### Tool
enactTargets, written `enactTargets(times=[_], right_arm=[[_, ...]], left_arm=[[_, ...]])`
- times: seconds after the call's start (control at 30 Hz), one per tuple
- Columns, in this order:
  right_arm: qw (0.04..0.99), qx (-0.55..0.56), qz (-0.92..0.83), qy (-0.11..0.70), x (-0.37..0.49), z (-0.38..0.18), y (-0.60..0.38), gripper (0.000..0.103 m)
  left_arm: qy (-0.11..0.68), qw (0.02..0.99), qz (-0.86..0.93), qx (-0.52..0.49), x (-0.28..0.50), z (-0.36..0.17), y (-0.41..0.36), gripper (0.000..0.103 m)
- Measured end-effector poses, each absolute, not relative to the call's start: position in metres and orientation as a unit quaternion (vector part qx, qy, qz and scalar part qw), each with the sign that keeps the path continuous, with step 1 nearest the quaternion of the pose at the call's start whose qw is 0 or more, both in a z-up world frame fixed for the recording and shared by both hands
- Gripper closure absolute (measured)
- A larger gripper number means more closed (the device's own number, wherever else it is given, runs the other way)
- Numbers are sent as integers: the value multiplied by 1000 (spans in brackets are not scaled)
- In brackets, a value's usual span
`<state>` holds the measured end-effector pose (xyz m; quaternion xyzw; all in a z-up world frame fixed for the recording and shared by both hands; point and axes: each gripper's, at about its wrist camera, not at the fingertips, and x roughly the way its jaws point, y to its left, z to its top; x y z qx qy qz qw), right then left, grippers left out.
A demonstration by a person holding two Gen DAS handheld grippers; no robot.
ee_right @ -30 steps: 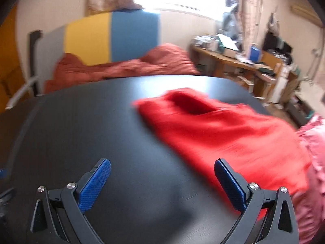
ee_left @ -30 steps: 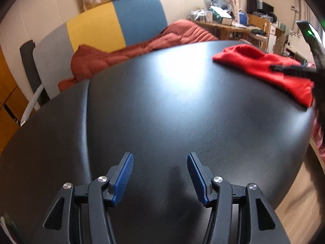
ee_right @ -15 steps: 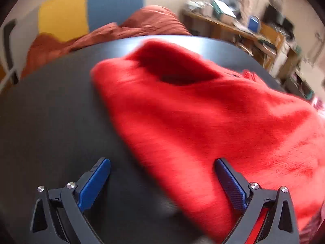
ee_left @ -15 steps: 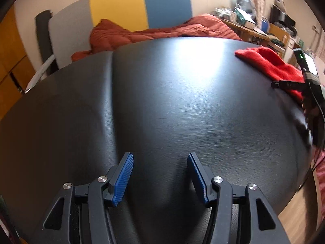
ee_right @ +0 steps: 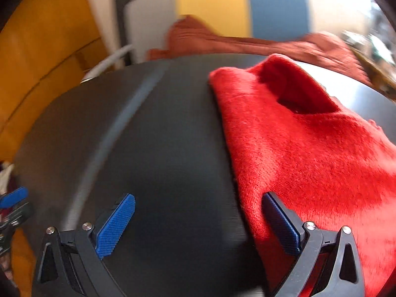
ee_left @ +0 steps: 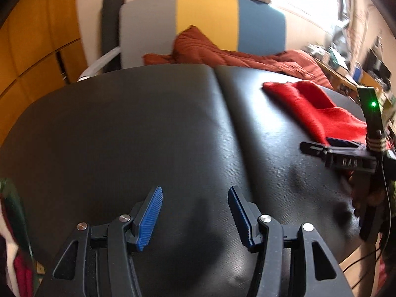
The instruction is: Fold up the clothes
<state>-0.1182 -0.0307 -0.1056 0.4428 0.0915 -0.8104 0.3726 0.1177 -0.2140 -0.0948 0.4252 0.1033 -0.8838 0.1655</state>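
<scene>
A fuzzy red garment (ee_right: 304,148) lies rumpled on the right part of the black table (ee_right: 160,148); the left wrist view shows the red garment (ee_left: 316,109) at the far right. My right gripper (ee_right: 198,220) is open, straddling the garment's left edge: its right finger is over the cloth, its left finger over bare table. In the left wrist view the right gripper (ee_left: 331,146) shows at the right edge, against the cloth. My left gripper (ee_left: 195,212) is open above bare table (ee_left: 148,136), well left of the garment, with nothing between its fingers.
Behind the table stands a grey, yellow and blue panel (ee_left: 205,22) with a rust-coloured quilt (ee_left: 222,54) heaped before it. Orange cabinets (ee_left: 32,57) line the left. A cluttered desk (ee_left: 346,69) is at the back right. A seam (ee_left: 230,104) runs across the tabletop.
Both views have swung to the left. The right gripper closed in on the garment and now sits over its left edge. The left gripper stayed open over bare table.
</scene>
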Motion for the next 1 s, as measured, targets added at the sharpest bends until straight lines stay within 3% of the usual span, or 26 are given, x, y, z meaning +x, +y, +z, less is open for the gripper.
enactTargets(times=[0.2, 0.37, 0.53, 0.63, 0.73, 0.83, 1.0], right_arm=[[499, 425, -754, 39, -53, -89, -75, 0], [515, 371, -770, -63, -54, -50, -11, 0], [372, 343, -844, -178, -109, -41, 128, 0], [263, 379, -857, -231, -158, -66, 187, 0], [226, 414, -828, -303, -199, -95, 212, 0], [278, 427, -778, -368, -217, -119, 207, 0], [419, 422, -720, -357, -198, -100, 157, 0]], left_arm=[[143, 190, -872, 429, 152, -99, -247, 47], [172, 206, -866, 422, 177, -102, -269, 47], [194, 192, -866, 418, 184, -102, -277, 47], [193, 176, -869, 421, 183, -102, -272, 47], [184, 167, -871, 424, 179, -100, -265, 47], [177, 160, -873, 426, 176, -96, -257, 47], [179, 154, -878, 416, 176, -88, -252, 47]])
